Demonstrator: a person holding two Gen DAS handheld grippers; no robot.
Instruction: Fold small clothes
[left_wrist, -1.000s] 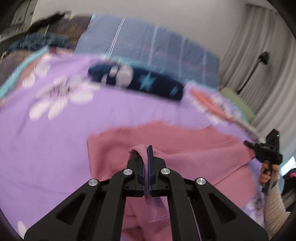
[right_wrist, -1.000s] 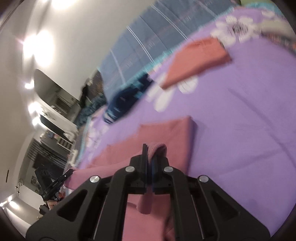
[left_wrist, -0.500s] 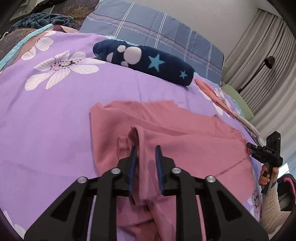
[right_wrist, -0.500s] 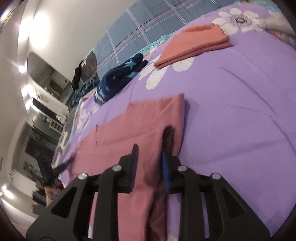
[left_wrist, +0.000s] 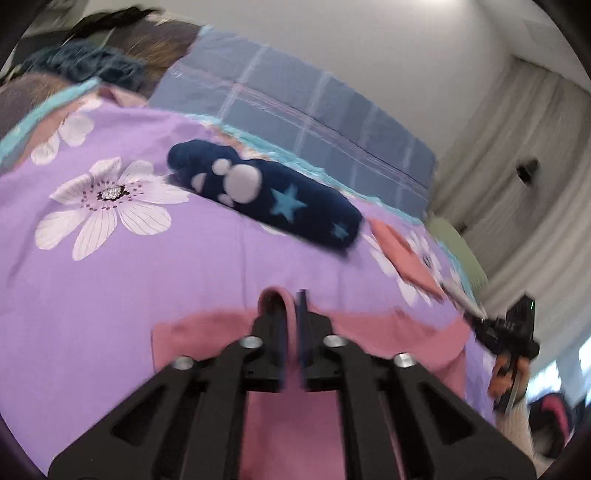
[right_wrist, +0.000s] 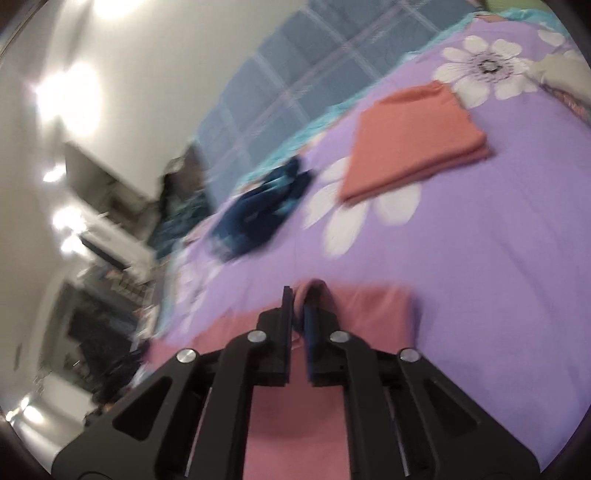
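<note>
Left gripper (left_wrist: 291, 310): low centre of the left wrist view; its jaws have just been opening and stand a narrow gap apart, with a raised fold of the pink garment (left_wrist: 369, 332) between them. Blur hides whether the pads press on it.
Right gripper (right_wrist: 299, 308): low centre of the right wrist view; its jaws have just been closing and stand narrowly apart, a hump of the pink garment (right_wrist: 369, 306) looped over the right jaw tip. Whether it is pinched cannot be told.
Pink garment: spread on the purple flowered bedspread (left_wrist: 110, 277), in the lower middle of both views, running under each gripper.
Navy star-patterned item (left_wrist: 266, 192): rolled, above the garment in the left view, well apart from it.
Folded orange cloth (right_wrist: 413, 144): upper right of the right view, lying on the bedspread.
Blue checked pillow (left_wrist: 295, 118): along the top of the bed.
Person's hand (left_wrist: 506, 373): right edge of the left view, holding the other gripper.
</note>
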